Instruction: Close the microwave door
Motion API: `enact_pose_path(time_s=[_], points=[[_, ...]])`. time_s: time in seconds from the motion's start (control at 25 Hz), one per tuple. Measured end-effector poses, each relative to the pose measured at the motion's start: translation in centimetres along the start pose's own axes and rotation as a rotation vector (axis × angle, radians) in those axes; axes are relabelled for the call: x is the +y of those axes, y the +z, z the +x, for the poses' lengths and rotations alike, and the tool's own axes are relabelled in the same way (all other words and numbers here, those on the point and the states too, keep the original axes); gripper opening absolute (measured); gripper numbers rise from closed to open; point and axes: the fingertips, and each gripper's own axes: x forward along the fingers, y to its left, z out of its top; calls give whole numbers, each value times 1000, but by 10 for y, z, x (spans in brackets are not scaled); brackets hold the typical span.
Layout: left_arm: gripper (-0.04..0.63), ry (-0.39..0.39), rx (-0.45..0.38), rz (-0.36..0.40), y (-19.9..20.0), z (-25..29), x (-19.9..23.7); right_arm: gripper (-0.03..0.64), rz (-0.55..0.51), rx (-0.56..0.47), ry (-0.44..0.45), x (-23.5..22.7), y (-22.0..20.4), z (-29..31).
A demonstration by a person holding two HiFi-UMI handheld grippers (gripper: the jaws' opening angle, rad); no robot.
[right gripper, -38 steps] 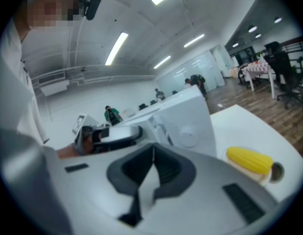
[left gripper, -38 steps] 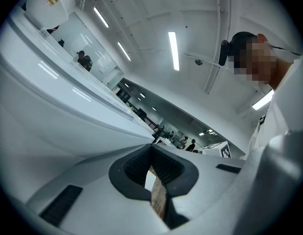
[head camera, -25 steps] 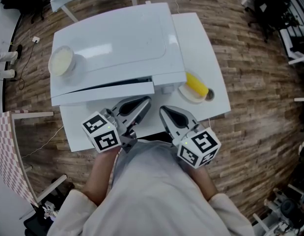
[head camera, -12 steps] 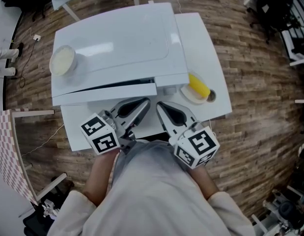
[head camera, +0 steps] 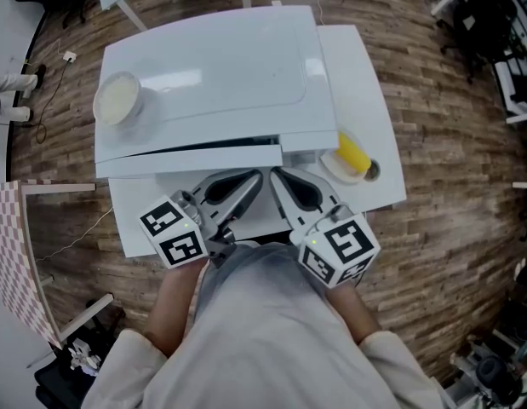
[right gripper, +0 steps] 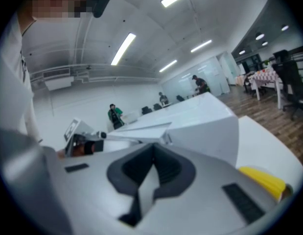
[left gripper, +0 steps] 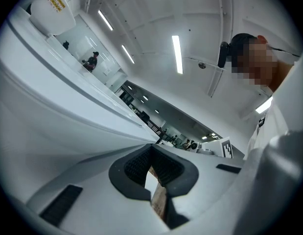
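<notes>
The white microwave stands on a white table. Its door faces me, and a thin dark gap runs along the door's top edge. Both grippers hang just in front of the door, close to my body. My left gripper is shut and holds nothing, its tip near the door's right end. Beside it my right gripper is shut and holds nothing as well. The left gripper view has the microwave's wall at left past the left gripper. Beyond the right gripper, the right gripper view takes in the microwave.
A pale round bowl sits on top of the microwave at its left. A yellow object lies on a small plate on the table, right of the door. Wooden floor surrounds the table, with chairs and other tables further off.
The view has shifted a little, so the microwave sits slightly right and lower. The right gripper has edged left toward the left one. Both stay shut.
</notes>
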Motion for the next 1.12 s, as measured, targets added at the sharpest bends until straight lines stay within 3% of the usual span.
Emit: enact_pose_path(time_s=[1.12], points=[[18, 9, -11, -19, 4, 7, 9, 23, 21, 6, -4, -6, 4, 12]])
